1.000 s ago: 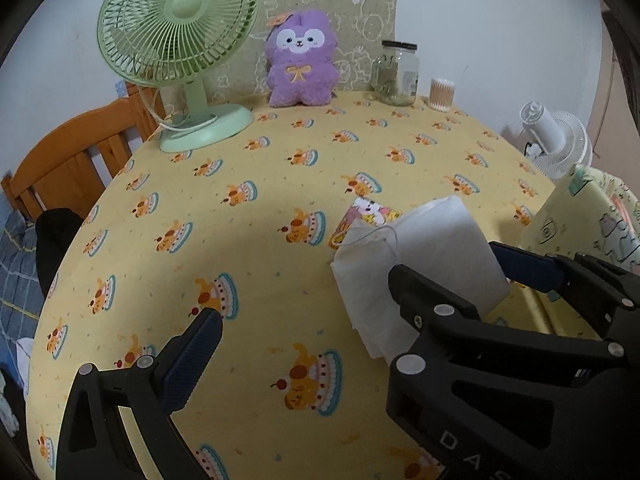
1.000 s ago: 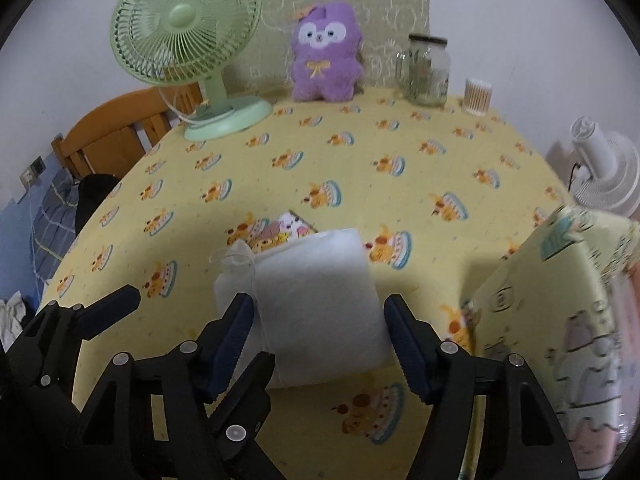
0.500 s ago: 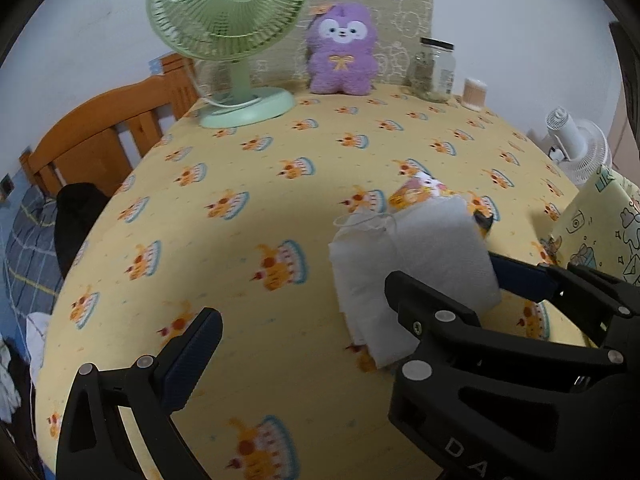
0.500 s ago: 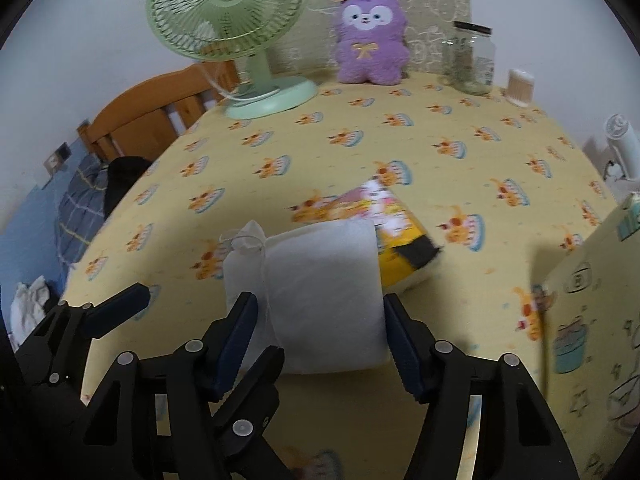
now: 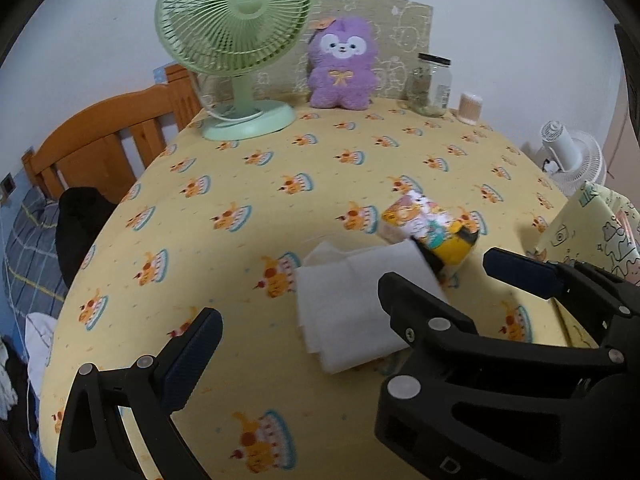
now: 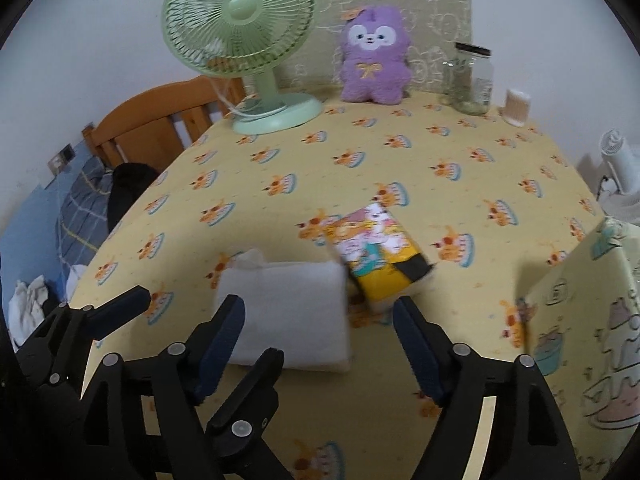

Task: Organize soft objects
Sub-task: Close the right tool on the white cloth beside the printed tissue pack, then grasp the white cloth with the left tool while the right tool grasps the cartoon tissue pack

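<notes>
Opening just now, the right gripper (image 6: pixel 320 344) straddles the white pad (image 6: pixel 288 316) unclamped; square up beside the cartoon packet (image 6: pixel 380 256) before squeezing.

We see a white padded pillow (image 6: pixel 286 316) lying flat on the yellow cake-print bench (image 6: pixel 440 152), knotted drawstring at its far left corner. Touching its far right corner lies a small cartoon-printed cushion (image 6: pixel 376 254), yellow-sided, tilted and blurred. A purple plush toy (image 6: pixel 374 56) sits upright at the bench's far edge.
</notes>
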Demonstrator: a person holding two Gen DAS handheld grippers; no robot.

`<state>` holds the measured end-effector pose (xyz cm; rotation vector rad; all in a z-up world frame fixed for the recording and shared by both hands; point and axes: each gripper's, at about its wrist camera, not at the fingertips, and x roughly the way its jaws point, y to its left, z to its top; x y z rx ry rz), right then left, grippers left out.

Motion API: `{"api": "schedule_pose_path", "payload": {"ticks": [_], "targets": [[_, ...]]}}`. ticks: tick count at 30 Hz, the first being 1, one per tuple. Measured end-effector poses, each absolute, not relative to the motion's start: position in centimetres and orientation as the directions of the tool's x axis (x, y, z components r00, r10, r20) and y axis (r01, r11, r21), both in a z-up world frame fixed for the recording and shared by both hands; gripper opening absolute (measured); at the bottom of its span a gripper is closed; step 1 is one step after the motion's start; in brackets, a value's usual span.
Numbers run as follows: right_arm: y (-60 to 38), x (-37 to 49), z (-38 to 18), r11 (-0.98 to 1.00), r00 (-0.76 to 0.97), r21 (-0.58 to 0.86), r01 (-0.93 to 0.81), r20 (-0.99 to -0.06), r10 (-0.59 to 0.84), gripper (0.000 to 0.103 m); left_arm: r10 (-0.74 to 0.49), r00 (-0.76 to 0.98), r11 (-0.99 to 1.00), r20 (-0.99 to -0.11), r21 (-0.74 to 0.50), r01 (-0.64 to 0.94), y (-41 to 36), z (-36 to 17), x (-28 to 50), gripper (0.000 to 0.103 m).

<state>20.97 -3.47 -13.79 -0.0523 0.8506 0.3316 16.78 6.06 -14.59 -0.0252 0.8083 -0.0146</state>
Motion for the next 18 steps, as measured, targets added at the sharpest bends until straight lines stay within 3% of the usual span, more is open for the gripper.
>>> {"api": "schedule_pose_path", "payload": {"ticks": [18], "targets": [[-7.3, 24.3, -15.6, 0.987, 0.61, 0.063, -0.15, -0.78, 0.143, 0.084, -0.047, 0.62, 0.999, -0.783, -0.029, 0.038, 3.2, -16.9, 20.8, 0.103]]}}
